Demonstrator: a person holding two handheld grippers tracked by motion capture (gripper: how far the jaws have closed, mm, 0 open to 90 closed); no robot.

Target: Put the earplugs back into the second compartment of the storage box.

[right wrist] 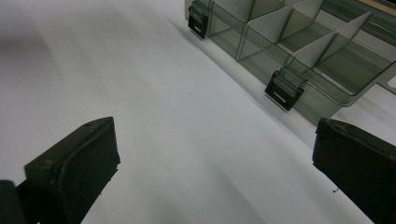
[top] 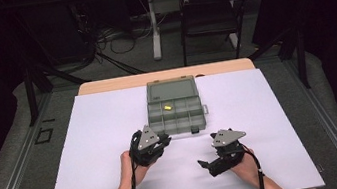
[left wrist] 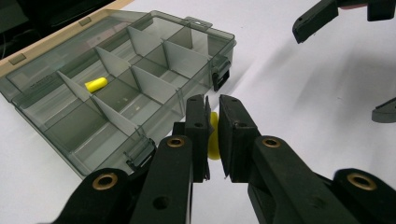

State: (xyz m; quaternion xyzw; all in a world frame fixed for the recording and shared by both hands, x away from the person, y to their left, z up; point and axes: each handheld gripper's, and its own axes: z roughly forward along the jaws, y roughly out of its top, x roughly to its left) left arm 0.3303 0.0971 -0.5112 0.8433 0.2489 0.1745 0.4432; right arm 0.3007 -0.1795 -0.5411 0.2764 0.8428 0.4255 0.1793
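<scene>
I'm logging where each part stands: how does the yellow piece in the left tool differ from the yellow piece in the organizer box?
The yellow piece in the left tool is clamped between the jaws, off the table; the yellow piece in the box lies loose on a compartment floor. The clamped one is mostly hidden by the jaws, while the boxed one shows whole, short and rounded. Both are the same bright yellow. The left tool sits just outside the organizer box.

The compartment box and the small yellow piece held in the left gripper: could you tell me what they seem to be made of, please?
The compartment box looks like hard, glossy, smoke-tinted clear plastic: the dividers show through its walls. The yellow piece looks matte, perhaps soft foam or rubber.
</scene>
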